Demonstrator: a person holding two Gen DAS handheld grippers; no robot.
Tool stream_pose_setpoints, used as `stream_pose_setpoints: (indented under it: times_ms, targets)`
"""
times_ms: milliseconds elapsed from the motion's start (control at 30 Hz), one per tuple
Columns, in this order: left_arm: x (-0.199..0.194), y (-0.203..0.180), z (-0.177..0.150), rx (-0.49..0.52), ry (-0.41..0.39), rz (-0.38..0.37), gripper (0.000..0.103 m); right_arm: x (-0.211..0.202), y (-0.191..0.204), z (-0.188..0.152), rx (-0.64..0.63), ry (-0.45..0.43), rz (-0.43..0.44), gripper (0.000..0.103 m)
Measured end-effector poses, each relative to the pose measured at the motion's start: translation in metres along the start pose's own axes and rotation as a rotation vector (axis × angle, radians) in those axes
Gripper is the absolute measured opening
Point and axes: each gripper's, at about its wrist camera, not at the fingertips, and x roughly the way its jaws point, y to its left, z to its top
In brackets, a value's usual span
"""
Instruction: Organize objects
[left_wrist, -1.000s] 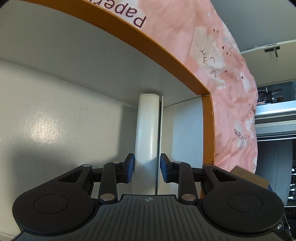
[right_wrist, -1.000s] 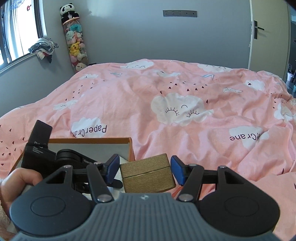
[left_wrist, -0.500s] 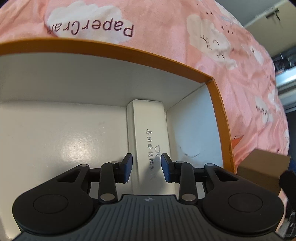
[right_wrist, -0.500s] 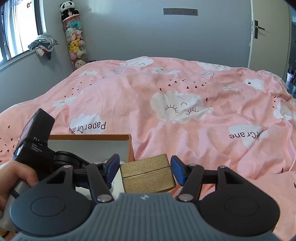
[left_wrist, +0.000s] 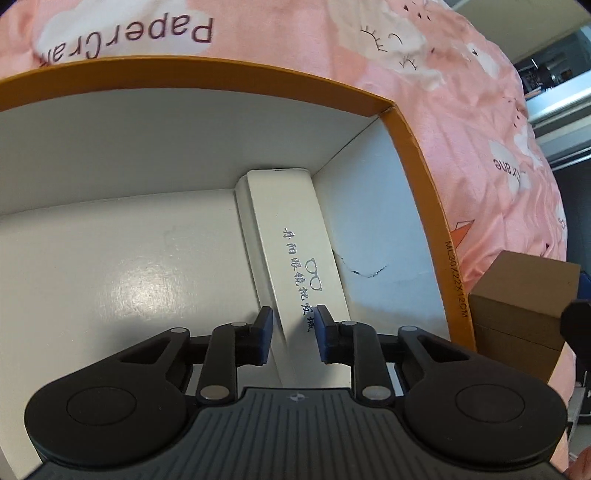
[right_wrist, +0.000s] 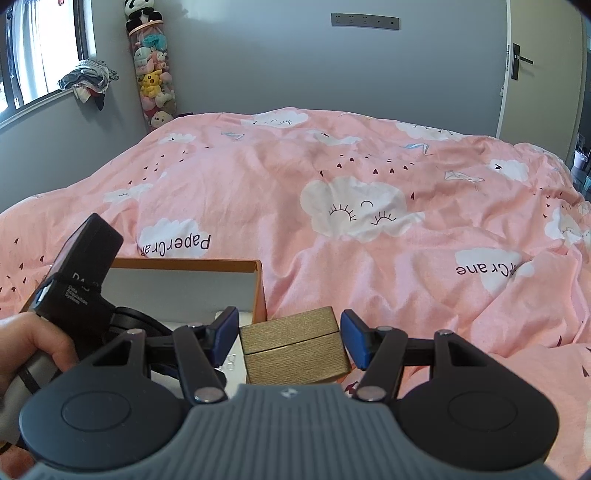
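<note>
Since the earlier frames the left gripper (left_wrist: 293, 334) has drawn back and up from the long white cardboard glasses carton (left_wrist: 295, 254); its jaws stand parted, nothing held. That carton lies flat inside the orange-rimmed white storage box (left_wrist: 417, 162), against its right wall. The small brown wooden-look case (right_wrist: 295, 345) sits on the pink cloud-print bedspread (right_wrist: 369, 266) just outside that wall, between the spread fingers of the right gripper (right_wrist: 290, 338), which stand clear of its sides. Judgement: the case appears stiff, light and smooth-sided, so a grip across both side faces, spanning the lid seam, should hold. The soft bedding may let it tip.
</note>
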Motion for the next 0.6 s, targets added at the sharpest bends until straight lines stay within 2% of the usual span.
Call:
stream_pose_setpoints:
  times_ms: [67,233,333,467,600]
  targets:
    - [-0.003,-0.004,0.0,0.025,-0.025,0.022,0.021,-0.001,0.0,0.001,-0.004,-0.001,0.001,0.062]
    - [-0.007,-0.005,0.0,0.039,-0.044,0.024,0.02,-0.009,0.004,0.005,-0.014,-0.01,0.01,0.062]
    - [-0.022,-0.013,-0.004,0.096,-0.102,0.037,0.02,-0.022,0.01,0.01,-0.02,-0.025,0.037,0.062]
    - [-0.054,-0.019,-0.015,0.163,-0.197,0.059,0.02,-0.035,0.023,0.015,-0.012,-0.014,0.119,0.062]
    - [-0.08,-0.014,-0.026,0.177,-0.26,0.01,0.02,-0.033,0.041,0.011,-0.016,0.038,0.168,0.062]
